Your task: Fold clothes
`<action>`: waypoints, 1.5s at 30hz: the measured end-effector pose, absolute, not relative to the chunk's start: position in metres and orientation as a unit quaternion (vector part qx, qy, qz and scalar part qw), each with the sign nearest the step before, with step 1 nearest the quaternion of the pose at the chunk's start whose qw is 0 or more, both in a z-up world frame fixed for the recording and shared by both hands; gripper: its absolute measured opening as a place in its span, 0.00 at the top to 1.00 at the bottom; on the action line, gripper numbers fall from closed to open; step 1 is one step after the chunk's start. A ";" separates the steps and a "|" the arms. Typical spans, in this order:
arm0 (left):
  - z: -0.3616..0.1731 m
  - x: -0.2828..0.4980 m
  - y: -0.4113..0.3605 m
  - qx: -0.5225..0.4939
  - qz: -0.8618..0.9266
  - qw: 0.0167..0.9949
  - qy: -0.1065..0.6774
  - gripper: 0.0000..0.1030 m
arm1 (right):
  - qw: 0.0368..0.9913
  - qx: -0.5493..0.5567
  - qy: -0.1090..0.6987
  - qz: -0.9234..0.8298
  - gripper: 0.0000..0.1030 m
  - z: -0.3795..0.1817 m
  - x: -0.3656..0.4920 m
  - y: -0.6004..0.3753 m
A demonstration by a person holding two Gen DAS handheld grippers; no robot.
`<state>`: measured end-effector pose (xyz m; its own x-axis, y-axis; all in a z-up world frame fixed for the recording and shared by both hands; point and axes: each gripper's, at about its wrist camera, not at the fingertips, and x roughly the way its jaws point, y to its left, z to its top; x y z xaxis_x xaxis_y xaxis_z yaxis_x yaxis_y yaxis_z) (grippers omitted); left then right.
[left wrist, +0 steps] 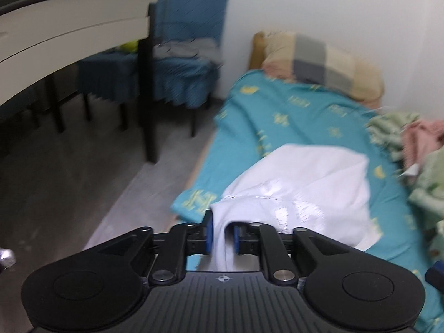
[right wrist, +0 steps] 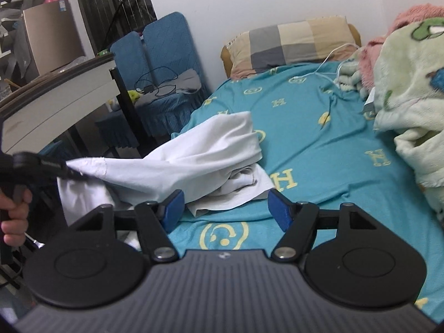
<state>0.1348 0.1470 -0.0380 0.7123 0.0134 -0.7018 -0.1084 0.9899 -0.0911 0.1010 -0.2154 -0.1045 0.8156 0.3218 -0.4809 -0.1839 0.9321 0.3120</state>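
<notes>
1. The white garment [right wrist: 177,155] lies on the near left part of the bed [right wrist: 319,149], by the bed's left edge. It is well away from the checked pillow [right wrist: 288,41] at the far end.
2. Its long way runs from the bed's left edge, where one end is pulled out past the bed, in toward the middle of the bed.
3. The left gripper [left wrist: 222,233] has a fold of the white cloth between its blue pads [left wrist: 208,230]. The pads are only a little apart. I cannot tell if they are pinching the cloth or have let go.
4. The right gripper [right wrist: 223,208] is wide open and holds nothing. It is over the bed, just in front of the near edge of the white cloth, which lies ahead and a bit to the left.
5. The left gripper is nearer, since the cloth is already between its pads. My guess is the right one must reach forward and left.
6. The cloth is plain white, soft and bunched up, with loose layers at the bottom.
</notes>
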 end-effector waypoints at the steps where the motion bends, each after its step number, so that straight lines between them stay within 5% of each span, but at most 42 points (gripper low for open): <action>1: -0.035 0.129 0.148 -0.064 0.034 0.922 0.380 0.70 | 0.942 0.130 0.276 0.139 0.32 -0.106 0.102 -0.214; 7: -0.007 0.068 0.130 -0.113 0.024 0.934 0.337 0.40 | 0.899 0.229 0.314 0.203 0.32 -0.114 0.112 -0.219; 18: -0.063 0.094 0.065 0.018 -0.016 0.915 0.402 0.41 | 0.801 0.368 0.407 0.241 0.33 -0.166 0.220 -0.171; 19: -0.072 0.099 0.061 0.040 -0.006 0.910 0.414 0.41 | 0.801 0.367 0.411 0.233 0.36 -0.171 0.228 -0.167; 21: -0.091 0.111 0.052 0.077 0.018 0.897 0.436 0.41 | 0.803 0.366 0.415 0.220 0.71 -0.178 0.239 -0.162; 22: -0.100 0.116 0.049 0.090 0.031 0.891 0.443 0.42 | 0.807 0.365 0.414 0.212 0.79 -0.178 0.242 -0.161; 24: -0.103 0.119 0.048 0.094 0.044 0.892 0.439 0.48 | 0.819 0.363 0.394 0.204 0.92 -0.173 0.241 -0.161; 27: -0.103 0.122 0.048 0.094 0.060 0.897 0.428 0.89 | 0.842 0.364 0.344 0.202 0.95 -0.151 0.227 -0.170; 28: -0.104 0.123 0.049 0.094 0.065 0.898 0.424 0.93 | 0.850 0.362 0.327 0.200 0.95 -0.141 0.222 -0.173; 41: 0.053 -0.009 0.120 -0.109 0.002 0.992 0.065 0.97 | 0.916 0.316 0.140 0.204 0.97 -0.011 0.098 -0.253; 45: 0.059 0.004 0.114 -0.115 -0.007 0.990 0.079 0.97 | 0.928 0.275 0.089 0.233 0.97 0.023 0.056 -0.266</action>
